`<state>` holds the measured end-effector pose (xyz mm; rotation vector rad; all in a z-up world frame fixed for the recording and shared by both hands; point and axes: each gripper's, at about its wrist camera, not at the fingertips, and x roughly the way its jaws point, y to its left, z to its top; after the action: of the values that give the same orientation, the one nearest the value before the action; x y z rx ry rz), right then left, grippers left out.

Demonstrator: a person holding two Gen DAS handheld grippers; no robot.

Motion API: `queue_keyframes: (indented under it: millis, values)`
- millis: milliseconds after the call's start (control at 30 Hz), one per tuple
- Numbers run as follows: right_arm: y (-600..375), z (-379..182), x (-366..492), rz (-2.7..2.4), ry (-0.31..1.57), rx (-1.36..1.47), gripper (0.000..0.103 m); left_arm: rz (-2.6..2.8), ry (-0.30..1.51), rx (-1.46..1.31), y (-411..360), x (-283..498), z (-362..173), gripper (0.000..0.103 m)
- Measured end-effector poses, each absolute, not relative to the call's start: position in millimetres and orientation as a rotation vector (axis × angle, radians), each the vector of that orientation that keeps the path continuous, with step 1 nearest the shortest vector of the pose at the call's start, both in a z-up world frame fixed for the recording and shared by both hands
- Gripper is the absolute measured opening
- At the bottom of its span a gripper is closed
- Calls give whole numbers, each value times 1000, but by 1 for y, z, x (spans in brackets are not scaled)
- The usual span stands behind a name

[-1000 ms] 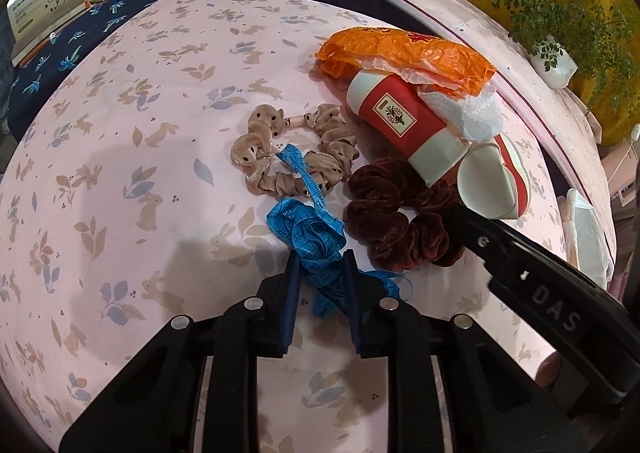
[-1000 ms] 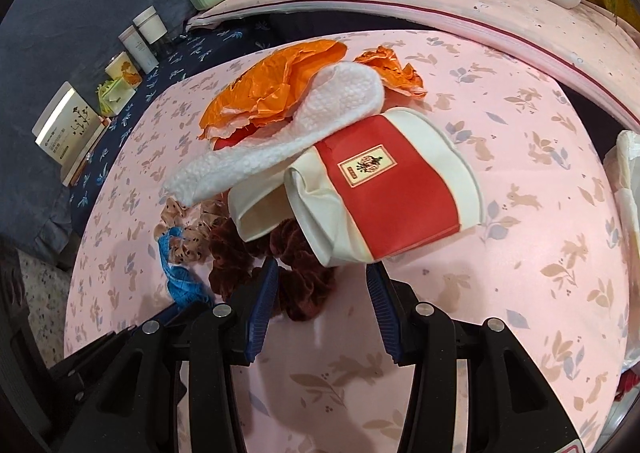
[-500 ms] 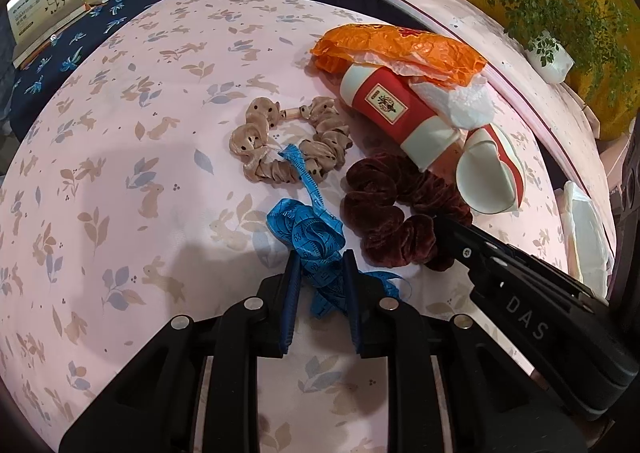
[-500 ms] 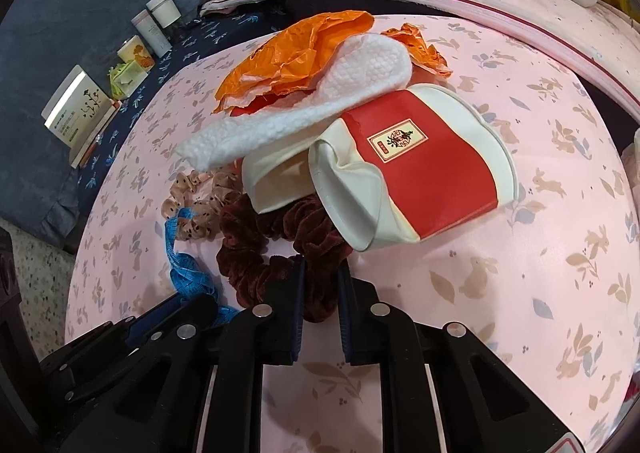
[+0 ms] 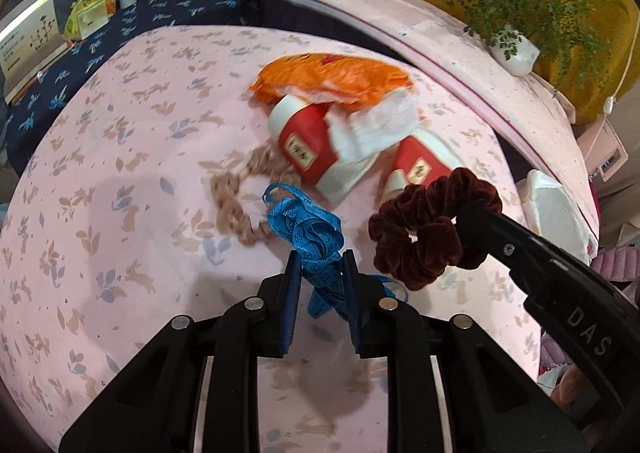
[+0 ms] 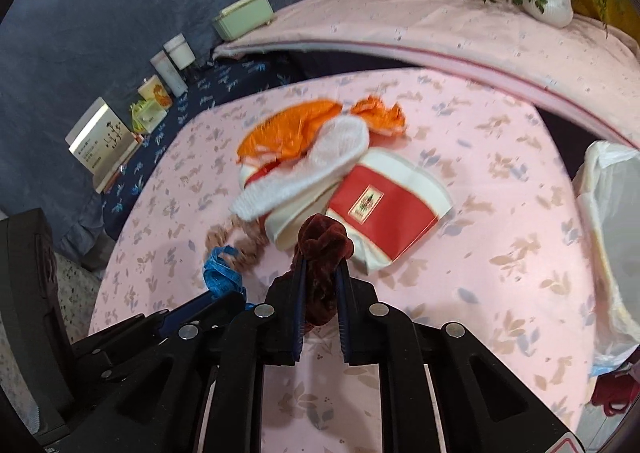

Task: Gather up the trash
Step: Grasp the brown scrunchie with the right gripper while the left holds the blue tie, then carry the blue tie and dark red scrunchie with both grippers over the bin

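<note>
My left gripper [image 5: 320,259] is shut on a blue measuring tape [image 5: 310,229], which hangs lifted off the pink cloth. My right gripper [image 6: 320,267] is shut on a dark red velvet scrunchie [image 6: 322,239], raised off the table; the same scrunchie [image 5: 428,225] shows in the left wrist view with the right gripper's black finger behind it. Left lying on the cloth are two crushed red-and-white paper cups [image 5: 316,145] [image 6: 384,209], a white tissue [image 6: 308,169], an orange plastic bag [image 5: 332,77] and a tan scrunchie [image 5: 236,197].
A round table in a pink rabbit-print cloth [image 5: 120,173] carries everything. A white plastic bag [image 6: 612,221] hangs open at its right edge. Bottles, a cup and a card [image 6: 100,137] stand on a dark blue surface at the far left. A potted plant [image 5: 516,49] sits behind.
The right gripper closed on the dark red scrunchie and lifted it off the cloth. The left gripper rose with the blue tape. The cups and tissue shifted as the scrunchie came away.
</note>
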<state>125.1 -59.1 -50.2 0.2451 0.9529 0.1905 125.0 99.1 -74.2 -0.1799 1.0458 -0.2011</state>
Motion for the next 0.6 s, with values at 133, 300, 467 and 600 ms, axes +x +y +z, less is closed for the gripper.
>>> queue_keyframes:
  millis: [133, 300, 467, 600]
  values:
    - [-74, -32, 121, 172, 903, 248, 13, -229, 1014, -158, 81, 125, -57, 20]
    - [-97, -17, 116, 136, 859, 253, 13, -268, 981, -119, 54, 125, -40, 20]
    - [-130, -5, 108, 76, 812, 259, 13, -309, 958, -81, 24, 126, -28, 20]
    - [-158, 1, 101, 26, 789, 279, 13, -346, 942, -55, -2, 126, -20, 20]
